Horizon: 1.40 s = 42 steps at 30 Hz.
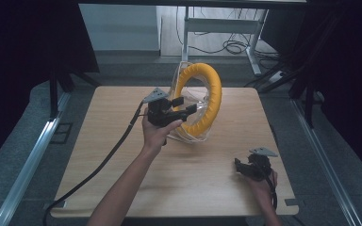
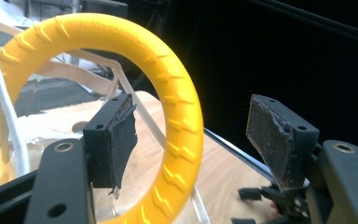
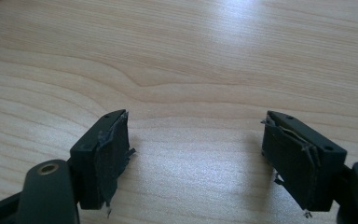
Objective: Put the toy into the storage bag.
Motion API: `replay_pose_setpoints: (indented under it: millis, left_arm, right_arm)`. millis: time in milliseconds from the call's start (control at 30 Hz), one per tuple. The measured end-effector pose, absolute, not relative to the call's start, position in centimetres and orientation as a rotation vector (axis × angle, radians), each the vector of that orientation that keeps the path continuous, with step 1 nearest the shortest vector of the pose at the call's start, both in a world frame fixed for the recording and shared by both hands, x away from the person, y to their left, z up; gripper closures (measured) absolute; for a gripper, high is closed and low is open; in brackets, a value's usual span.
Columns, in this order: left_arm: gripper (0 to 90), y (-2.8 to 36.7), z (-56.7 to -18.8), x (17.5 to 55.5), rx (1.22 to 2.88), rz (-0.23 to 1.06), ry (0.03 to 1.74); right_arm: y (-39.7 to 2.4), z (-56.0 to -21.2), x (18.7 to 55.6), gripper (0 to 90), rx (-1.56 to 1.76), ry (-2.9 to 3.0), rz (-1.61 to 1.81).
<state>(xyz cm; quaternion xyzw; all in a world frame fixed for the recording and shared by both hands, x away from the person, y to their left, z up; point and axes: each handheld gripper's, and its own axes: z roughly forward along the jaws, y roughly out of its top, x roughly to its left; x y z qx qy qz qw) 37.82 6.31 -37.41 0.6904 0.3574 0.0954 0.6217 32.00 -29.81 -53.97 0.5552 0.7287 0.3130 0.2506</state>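
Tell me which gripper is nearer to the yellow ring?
Left. The left gripper is right beside the yellow ring, its jaws open. The right gripper rests far from it, near the table's front right corner.

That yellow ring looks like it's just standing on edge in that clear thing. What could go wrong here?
The ring stands upright in a clear holder near the table's far edge; a nudge might tip it or roll it off. The left gripper is open right beside the ring, with the rim between its jaws but untouched, so pulling away carelessly could snag it.
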Motion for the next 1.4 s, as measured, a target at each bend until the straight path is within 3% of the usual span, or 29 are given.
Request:
replay_pose_setpoints:
  millis: [833,1400]
  left_arm:
    - [33.0,12.7,-40.9,34.2,1.683,0.262,0.868]
    - [33.0,14.3,-42.4,33.9,1.729,0.269,0.891]
  right_arm:
    - [-29.7,-54.0,32.0,23.5,1.507,1.98,0.845]
    - [-29.7,-54.0,32.0,23.5,1.511,1.978,0.847]
